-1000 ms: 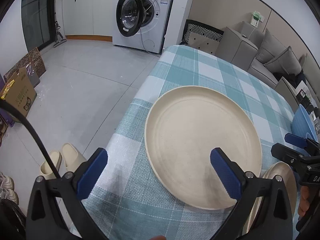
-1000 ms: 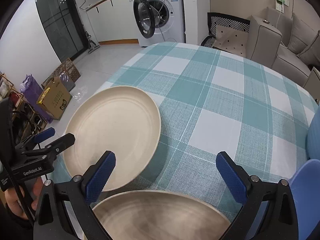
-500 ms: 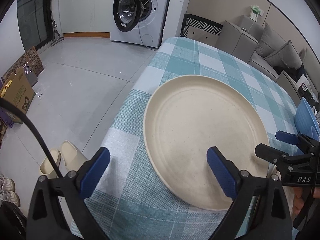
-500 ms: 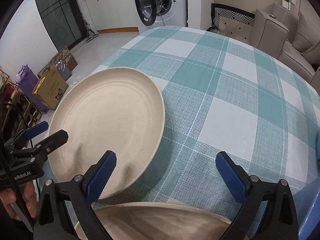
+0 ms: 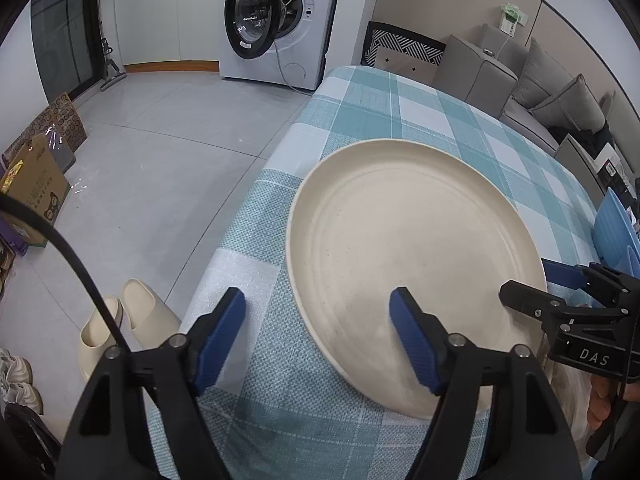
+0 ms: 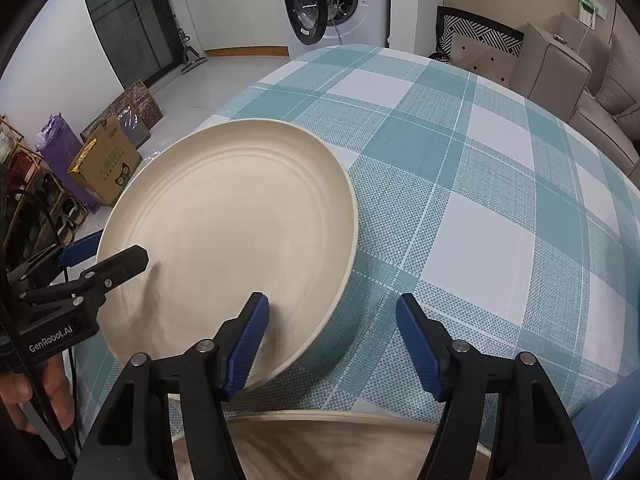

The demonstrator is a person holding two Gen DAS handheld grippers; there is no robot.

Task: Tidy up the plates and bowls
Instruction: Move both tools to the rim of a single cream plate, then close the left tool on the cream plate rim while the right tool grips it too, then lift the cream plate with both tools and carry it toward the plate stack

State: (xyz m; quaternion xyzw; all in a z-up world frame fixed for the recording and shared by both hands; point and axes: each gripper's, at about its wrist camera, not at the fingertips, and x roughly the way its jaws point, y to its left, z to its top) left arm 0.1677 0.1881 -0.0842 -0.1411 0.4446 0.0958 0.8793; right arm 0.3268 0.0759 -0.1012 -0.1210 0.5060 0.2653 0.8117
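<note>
A large cream plate [image 5: 412, 248] lies on the checked tablecloth near the table's left edge; it also shows in the right wrist view [image 6: 236, 240]. My left gripper [image 5: 320, 340] is open, its right finger over the plate's near part and its left finger over the cloth. My right gripper [image 6: 332, 344] is open and straddles the plate's near right rim. A second cream plate [image 6: 320, 444] lies just under the right gripper. Each gripper shows in the other's view, the left one [image 6: 104, 264] and the right one [image 5: 560, 292], both at the plate's edges.
A blue plate [image 5: 612, 232] stands at the right of the table; its edge shows at lower right in the right wrist view [image 6: 612, 428]. The table edge [image 5: 256, 200] drops to the floor at left, with slippers [image 5: 124, 328] and boxes [image 5: 36, 184]. A washing machine [image 5: 280, 20] and sofa [image 5: 552, 92] stand beyond.
Both grippers have narrowed their openings and moved closer to the large cream plate. The right gripper has shifted left, so its left finger now sits over the plate's rim.
</note>
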